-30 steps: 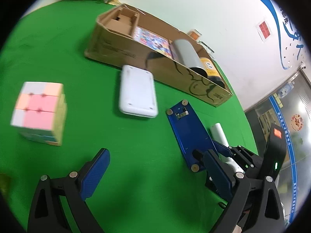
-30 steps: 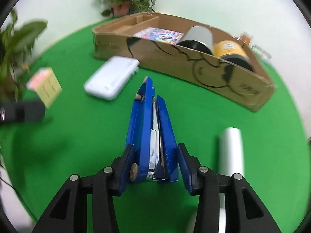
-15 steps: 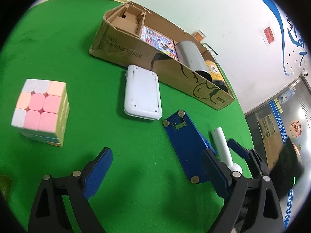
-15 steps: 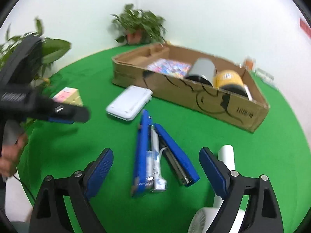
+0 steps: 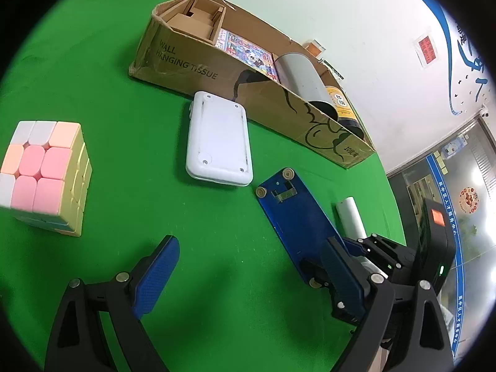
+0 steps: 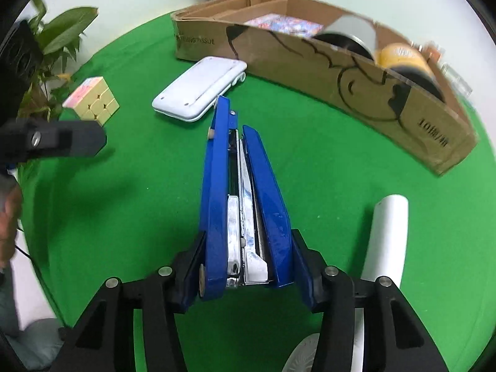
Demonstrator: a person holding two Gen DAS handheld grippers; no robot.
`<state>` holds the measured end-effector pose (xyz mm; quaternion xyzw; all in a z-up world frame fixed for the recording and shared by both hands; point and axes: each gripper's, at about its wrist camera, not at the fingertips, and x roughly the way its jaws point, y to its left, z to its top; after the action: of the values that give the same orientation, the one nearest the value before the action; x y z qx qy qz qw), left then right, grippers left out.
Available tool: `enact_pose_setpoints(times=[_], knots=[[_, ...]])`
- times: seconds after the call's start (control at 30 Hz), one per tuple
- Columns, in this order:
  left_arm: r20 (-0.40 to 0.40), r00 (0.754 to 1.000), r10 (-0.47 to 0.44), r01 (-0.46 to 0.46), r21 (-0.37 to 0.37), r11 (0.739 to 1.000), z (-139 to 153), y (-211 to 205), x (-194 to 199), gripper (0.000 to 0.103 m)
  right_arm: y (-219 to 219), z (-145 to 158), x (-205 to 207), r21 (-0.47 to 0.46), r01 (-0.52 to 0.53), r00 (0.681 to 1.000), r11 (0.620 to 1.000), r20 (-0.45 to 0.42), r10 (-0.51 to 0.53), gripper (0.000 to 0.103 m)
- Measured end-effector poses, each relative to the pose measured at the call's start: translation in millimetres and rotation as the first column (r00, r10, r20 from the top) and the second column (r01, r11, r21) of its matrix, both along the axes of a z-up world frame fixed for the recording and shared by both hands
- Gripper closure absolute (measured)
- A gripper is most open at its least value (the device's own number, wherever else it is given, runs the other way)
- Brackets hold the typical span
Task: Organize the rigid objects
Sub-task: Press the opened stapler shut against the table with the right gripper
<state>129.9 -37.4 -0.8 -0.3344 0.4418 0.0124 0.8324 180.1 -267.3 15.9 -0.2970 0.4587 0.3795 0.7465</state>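
A blue stapler (image 6: 241,204) lies on its side on the green table. My right gripper (image 6: 245,266) is shut on the stapler's rear end; the stapler also shows in the left wrist view (image 5: 297,217). My left gripper (image 5: 248,276) is open and empty above bare cloth, left of the stapler. A pastel puzzle cube (image 5: 43,173) stands to its left, also in the right wrist view (image 6: 93,99). A white flat device (image 5: 218,142) lies face down by the cardboard box (image 5: 248,83).
The cardboard box (image 6: 310,62) holds a colourful booklet (image 5: 245,49), a grey cylinder (image 5: 300,74) and a yellow-labelled jar (image 6: 406,59). A white handheld fan (image 6: 387,235) lies right of the stapler. Potted plants stand at the table's far and left edges.
My right gripper, open and drawn back half a second ago, has moved in and shut on the stapler's rear end. The left gripper has stayed open, shifting only slightly.
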Motion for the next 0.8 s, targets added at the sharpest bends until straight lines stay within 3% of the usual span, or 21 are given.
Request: enact_pose_setpoints(times=[0.07, 0.13, 0.23, 0.3, 0.33, 0.37, 0.47, 0.53, 0.6, 0.67, 0.73, 0.8], knots=[[0.007, 1.000, 0.001, -0.001, -0.002, 1.000, 2, 0, -1, 0.011, 5, 4, -14, -0.056, -0.024, 0.989, 0.998, 0.144, 0.032, 0.056], [0.014, 1.000, 0.009, -0.009, -0.006, 1.000, 3, 1, -2, 0.011, 10, 3, -30, -0.140, -0.044, 0.952, 0.989, 0.295, 0.084, 0.056], [0.020, 1.000, 0.020, -0.020, -0.032, 0.999, 2, 3, -5, 0.011, 20, -9, -62, -0.291, -0.077, 0.820, 0.954, 0.526, 0.227, 0.055], [0.044, 0.999, 0.021, -0.018, -0.072, 0.997, 2, 4, -9, 0.011, 17, -11, -96, -0.314, -0.190, 0.712, 0.930, 0.608, 0.351, 0.047], [0.050, 0.999, 0.016, -0.012, -0.084, 0.996, 1, 4, -10, 0.011, 17, -7, -104, -0.287, -0.237, 0.716, 0.928, 0.594, 0.367, 0.028], [0.046, 0.999, 0.011, -0.007, -0.075, 0.997, 2, 3, -11, 0.011, 14, 3, -111, -0.219, -0.278, 0.744, 0.935, 0.566, 0.354, 0.010], [0.033, 0.999, 0.015, -0.014, -0.029, 0.999, 4, 1, -10, 0.011, -5, 42, -100, 0.052, -0.255, 0.868, 0.965, 0.451, 0.205, 0.002], [0.018, 1.000, 0.021, -0.020, -0.040, 0.999, 0, 0, -7, 0.011, -21, 61, -69, 0.216, -0.136, 0.952, 0.967, 0.299, 0.067, 0.002], [-0.006, 1.000, 0.014, -0.014, -0.063, 0.998, -6, -3, -1, 0.011, -26, 60, -40, 0.274, -0.031, 0.996, 0.961, 0.094, 0.005, 0.003], [-0.031, 0.999, -0.005, 0.003, -0.085, 0.996, -12, -6, 6, 0.011, -24, 53, -26, 0.272, 0.012, 1.000, 0.962, -0.015, -0.009, 0.018], [-0.045, 0.999, -0.026, 0.021, -0.107, 0.994, -16, -9, 12, 0.011, -14, 41, -26, 0.218, 0.023, 1.000, 0.976, -0.002, -0.024, 0.023], [-0.058, 0.996, -0.066, 0.058, -0.132, 0.990, -21, -11, 21, 0.011, -6, 32, -25, 0.173, 0.044, 0.999, 0.984, -0.017, -0.042, 0.035]])
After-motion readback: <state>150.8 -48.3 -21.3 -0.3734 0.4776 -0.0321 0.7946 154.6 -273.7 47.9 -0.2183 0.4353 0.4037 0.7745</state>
